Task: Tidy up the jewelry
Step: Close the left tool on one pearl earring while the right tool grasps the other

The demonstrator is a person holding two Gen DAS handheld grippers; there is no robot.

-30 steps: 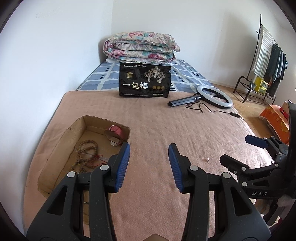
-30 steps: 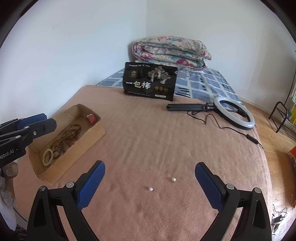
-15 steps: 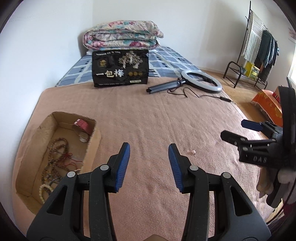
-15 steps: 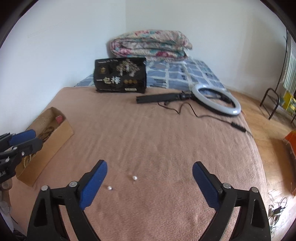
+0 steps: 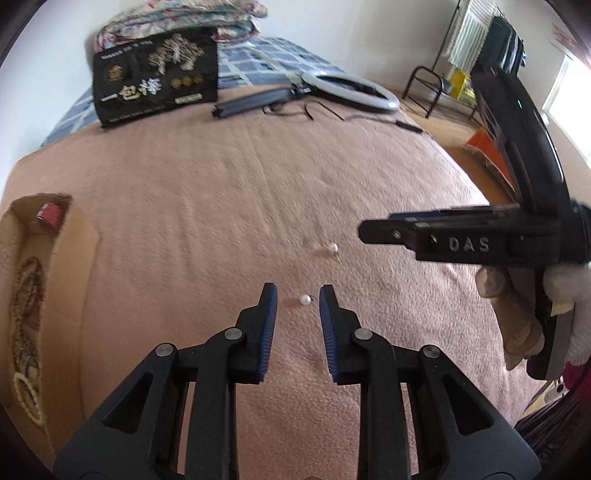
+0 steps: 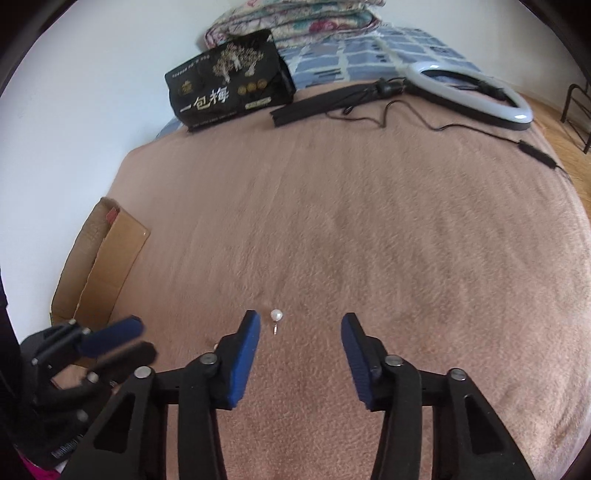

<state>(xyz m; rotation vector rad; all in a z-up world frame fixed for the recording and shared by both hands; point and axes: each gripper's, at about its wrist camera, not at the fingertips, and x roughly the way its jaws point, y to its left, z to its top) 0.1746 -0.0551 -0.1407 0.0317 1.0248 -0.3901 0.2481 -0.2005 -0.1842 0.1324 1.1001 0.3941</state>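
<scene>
Two small white pearl earrings lie on the pink blanket. In the left wrist view, the near pearl [image 5: 305,299] lies between the tips of my open left gripper [image 5: 298,295]; the far pearl [image 5: 333,247] lies beyond it, near the right gripper [image 5: 384,229]. In the right wrist view, my right gripper [image 6: 300,320] is open and low over the blanket, with a pearl [image 6: 276,315] just ahead of its left fingertip. The cardboard box [image 5: 77,254] holding bead bracelets [image 5: 26,288] sits at the left.
A black printed bag [image 5: 155,77], a folded quilt [image 6: 295,18] and a ring light [image 6: 476,92] with its cable lie at the far end of the bed. A clothes rack [image 5: 476,44] stands on the floor at the right. The box also shows in the right wrist view [image 6: 107,258].
Both grippers have dropped down and forward toward the pearls. The left gripper now brackets one pearl. The right gripper's jaws have narrowed and sit close to the other pearl.
</scene>
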